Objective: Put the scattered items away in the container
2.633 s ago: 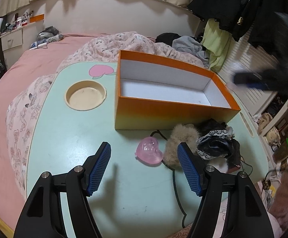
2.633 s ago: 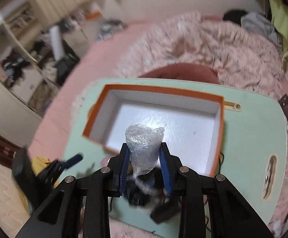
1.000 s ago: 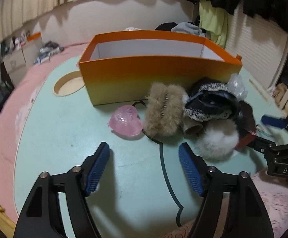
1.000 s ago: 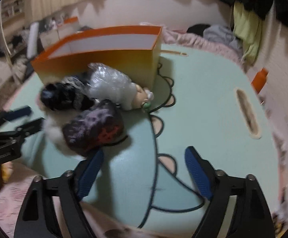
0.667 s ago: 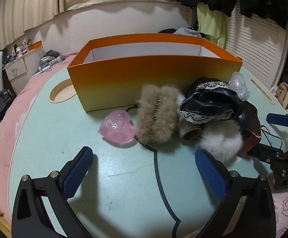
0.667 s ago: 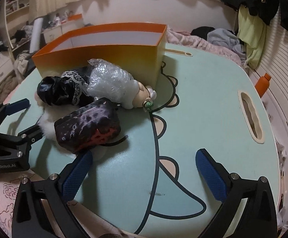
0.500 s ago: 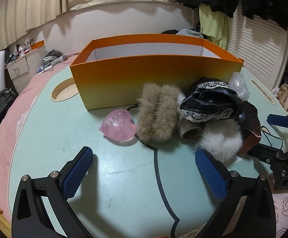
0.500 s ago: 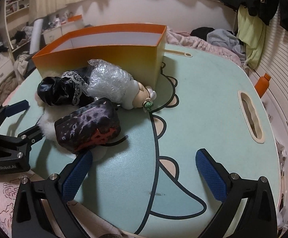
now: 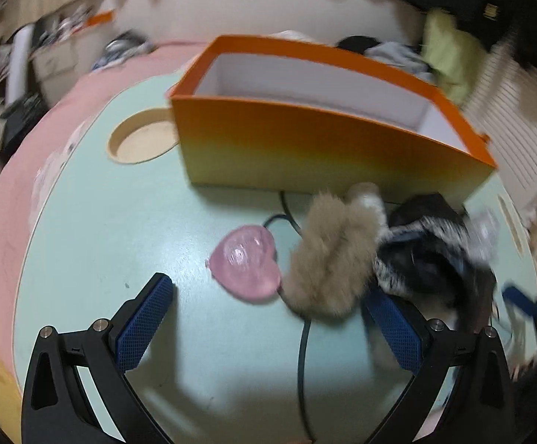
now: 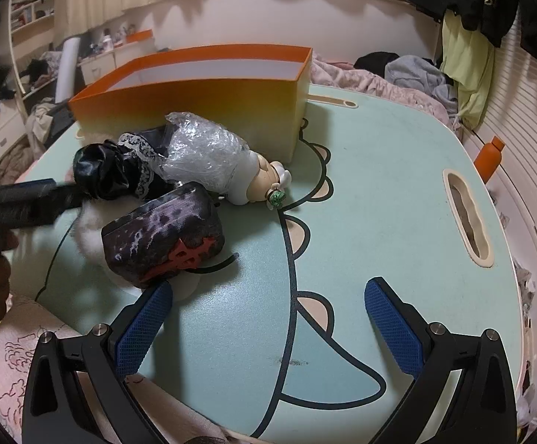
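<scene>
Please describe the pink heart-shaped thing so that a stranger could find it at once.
On the mint-green table, look before the long side of the orange box. The pink heart lies there, touching the beige furry clip. Alone among fluffy and dark neighbours, it is smooth, glossy, translucent.

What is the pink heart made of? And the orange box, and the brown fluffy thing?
The pink heart looks like see-through glossy plastic or jelly; light shines off it. The orange box seems stiff matte cardboard, with thin flat walls, white inside. The brown fluffy thing looks like soft fur, probably fake.

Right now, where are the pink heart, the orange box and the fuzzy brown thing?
pink heart (image 9: 246, 266), left wrist view, middle of its top.
orange box (image 9: 305, 151), left wrist view, front wall.
fuzzy brown thing (image 9: 333, 255), left wrist view, middle of the fur.
</scene>
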Tool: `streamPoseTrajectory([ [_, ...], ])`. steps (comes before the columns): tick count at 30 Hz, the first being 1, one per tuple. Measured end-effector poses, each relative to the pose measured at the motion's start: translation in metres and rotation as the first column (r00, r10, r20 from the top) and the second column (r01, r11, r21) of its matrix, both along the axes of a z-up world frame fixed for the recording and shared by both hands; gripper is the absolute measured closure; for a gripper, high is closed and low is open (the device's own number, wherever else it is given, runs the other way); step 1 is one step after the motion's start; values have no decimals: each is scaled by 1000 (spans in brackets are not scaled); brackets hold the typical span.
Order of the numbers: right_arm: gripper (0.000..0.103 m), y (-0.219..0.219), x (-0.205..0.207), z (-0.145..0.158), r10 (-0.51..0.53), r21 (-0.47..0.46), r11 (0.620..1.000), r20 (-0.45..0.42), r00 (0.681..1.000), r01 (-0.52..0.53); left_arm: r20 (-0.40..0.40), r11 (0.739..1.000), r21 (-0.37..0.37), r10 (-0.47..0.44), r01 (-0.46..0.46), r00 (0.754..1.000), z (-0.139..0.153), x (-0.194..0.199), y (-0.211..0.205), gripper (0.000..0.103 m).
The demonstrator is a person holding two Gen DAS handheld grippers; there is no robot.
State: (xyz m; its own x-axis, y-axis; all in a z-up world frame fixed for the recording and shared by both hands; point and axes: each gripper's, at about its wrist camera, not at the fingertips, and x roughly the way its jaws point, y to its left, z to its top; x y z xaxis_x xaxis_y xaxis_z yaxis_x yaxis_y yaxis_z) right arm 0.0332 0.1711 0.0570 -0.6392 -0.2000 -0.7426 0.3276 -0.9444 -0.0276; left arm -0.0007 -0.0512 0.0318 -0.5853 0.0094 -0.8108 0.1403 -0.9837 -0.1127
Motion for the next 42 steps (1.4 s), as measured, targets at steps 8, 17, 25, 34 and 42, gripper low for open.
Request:
streamPoseTrajectory([
  [8, 0, -2, 1, 1, -1, -3, 1000, -1, 1000, 1, 18, 995, -96, -17, 18, 1000, -10, -6, 28, 0],
  [17, 0, -4, 2, 1, 0, 3, 1000, -4, 1000, 0, -43, 995, -95, -18, 14, 999, -9, 5, 23, 0],
  [25, 0, -4, 2, 1, 0, 3, 1000, -4, 1000, 0, -71, 993, -102, -62, 54, 996, -7, 7, 19, 0],
  [34, 0, -4, 1, 0, 0, 0, 1000, -6, 1000, 0, 5, 995, -94, -40, 41, 999, -2, -10, 19, 0],
  [42, 0, -3, 0, 0, 0, 2, 1000, -10, 1000, 0, -39, 997, -66, 42, -44, 998, -3, -6, 24, 0],
])
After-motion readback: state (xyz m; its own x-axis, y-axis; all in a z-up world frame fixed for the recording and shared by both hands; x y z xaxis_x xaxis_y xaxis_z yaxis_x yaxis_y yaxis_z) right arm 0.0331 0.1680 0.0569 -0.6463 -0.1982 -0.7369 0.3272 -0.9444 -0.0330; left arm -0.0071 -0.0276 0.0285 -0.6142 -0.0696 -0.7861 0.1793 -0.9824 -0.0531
